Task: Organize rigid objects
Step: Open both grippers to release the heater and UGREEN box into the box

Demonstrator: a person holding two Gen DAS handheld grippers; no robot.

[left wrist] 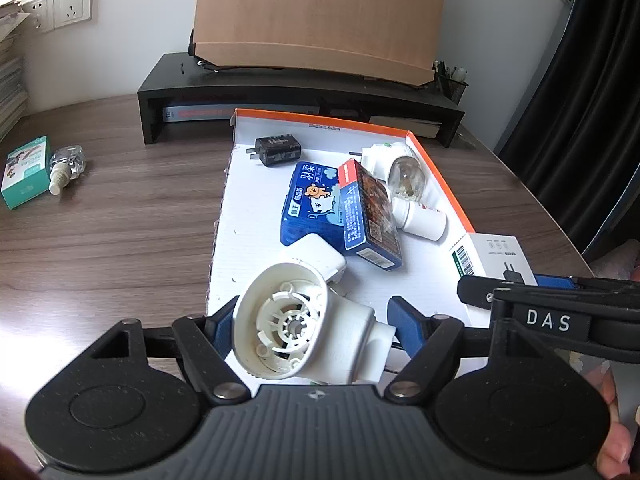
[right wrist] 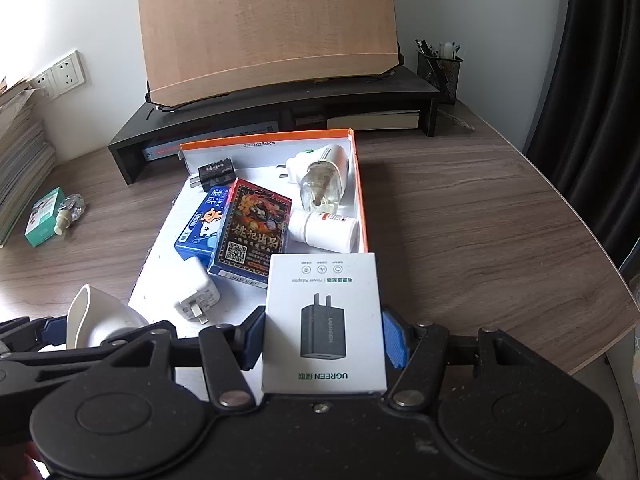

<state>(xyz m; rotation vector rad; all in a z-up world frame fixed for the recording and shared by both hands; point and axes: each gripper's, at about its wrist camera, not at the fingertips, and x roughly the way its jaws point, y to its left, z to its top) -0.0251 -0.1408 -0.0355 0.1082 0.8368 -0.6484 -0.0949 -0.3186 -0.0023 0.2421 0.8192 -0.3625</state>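
Observation:
My left gripper (left wrist: 312, 316) is shut on a white plastic device with a round grille (left wrist: 288, 320), held over the near edge of a white tray with an orange rim (left wrist: 320, 118). In the right wrist view, my right gripper (right wrist: 324, 340) is shut on a white power adapter box (right wrist: 324, 312), its blue pads against both sides, over the tray's near right corner (right wrist: 272, 136). In the tray lie a black charger (right wrist: 214, 174), a blue bear-print box (right wrist: 202, 226), a dark card box (right wrist: 254, 232), a white plug-in with a clear bottle (right wrist: 320, 176), a white pill bottle (right wrist: 324, 230) and a white charger (right wrist: 196, 294).
A green box (left wrist: 26, 172) and a small clear bottle (left wrist: 66, 168) lie on the wooden table at far left. A black riser (left wrist: 280, 88) bearing a tilted wooden board (left wrist: 320, 16) stands behind the tray. A mesh pen holder (right wrist: 440, 68) is at back right, and the table edge (right wrist: 600, 340) curves near.

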